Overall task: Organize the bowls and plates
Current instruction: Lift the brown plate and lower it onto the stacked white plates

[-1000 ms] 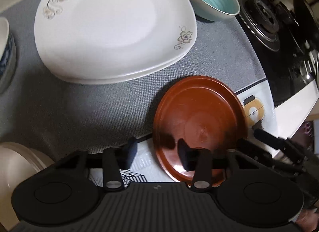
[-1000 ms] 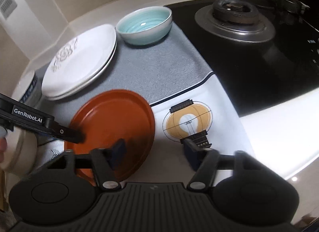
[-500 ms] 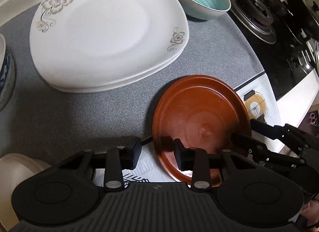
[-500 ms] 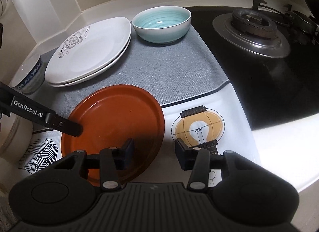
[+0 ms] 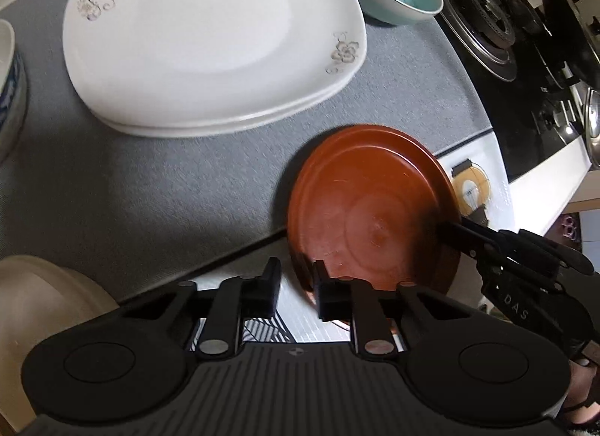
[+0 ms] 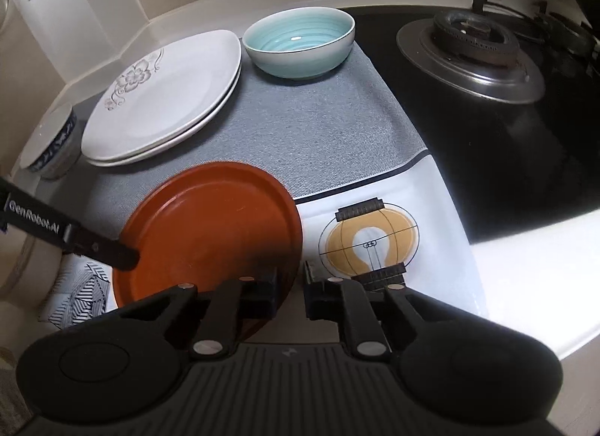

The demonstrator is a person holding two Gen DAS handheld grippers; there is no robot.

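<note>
From my left wrist camera, my left gripper (image 5: 296, 291) is clamped on the near rim of the brown plate (image 5: 369, 207), which is round with no long axis, face up, straddling the grey mat's (image 5: 150, 181) front edge. My right gripper (image 5: 448, 231) bites its right rim. The stacked white plates (image 5: 210, 42) sit well apart behind it.

From my right wrist camera, my right gripper (image 6: 290, 291) pinches the brown plate's (image 6: 210, 229) near-right rim. Bare mat (image 6: 318, 128) lies between it and the teal bowl (image 6: 298, 42); the stove (image 6: 487, 117) borders the right.
</note>
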